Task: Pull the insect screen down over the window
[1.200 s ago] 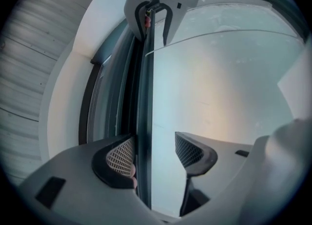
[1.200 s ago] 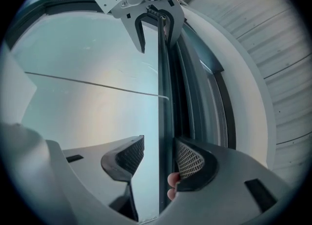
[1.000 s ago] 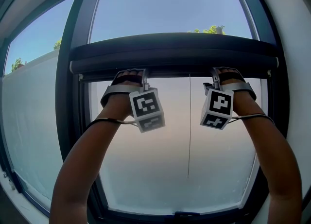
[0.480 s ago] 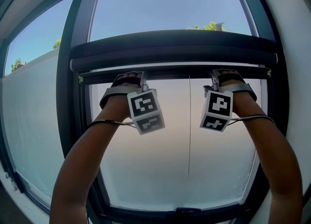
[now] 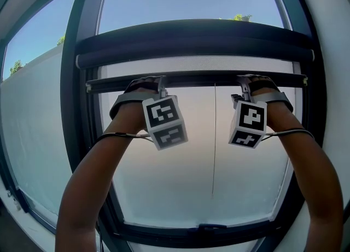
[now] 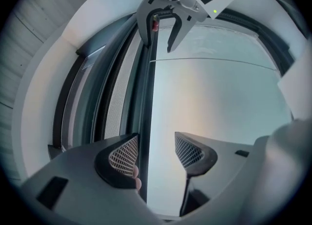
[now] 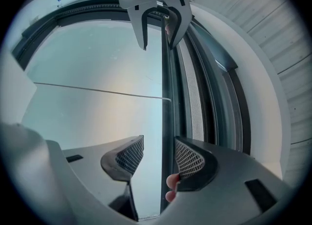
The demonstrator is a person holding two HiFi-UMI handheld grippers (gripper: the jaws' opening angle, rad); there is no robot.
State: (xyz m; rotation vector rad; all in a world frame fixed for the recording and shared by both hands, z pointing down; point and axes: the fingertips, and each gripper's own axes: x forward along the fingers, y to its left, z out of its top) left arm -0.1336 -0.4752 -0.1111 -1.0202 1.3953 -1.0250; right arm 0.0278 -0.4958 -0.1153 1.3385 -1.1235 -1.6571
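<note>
Straddling the dark pull bar [image 5: 197, 77] with jaws spread, the left gripper [image 6: 153, 153] and right gripper [image 7: 152, 158] sit either side of its middle. A narrow strip of insect screen [image 5: 197, 64] shows just under the roller housing [image 5: 191, 37], high on the window [image 5: 175, 185].

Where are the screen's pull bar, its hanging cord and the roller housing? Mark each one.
pull bar [image 5: 197, 77], head view, middle of the dark bar's length.
cord [image 5: 213, 147], head view, midway down the thin line.
roller housing [image 5: 191, 37], head view, middle of its dark front.
</note>
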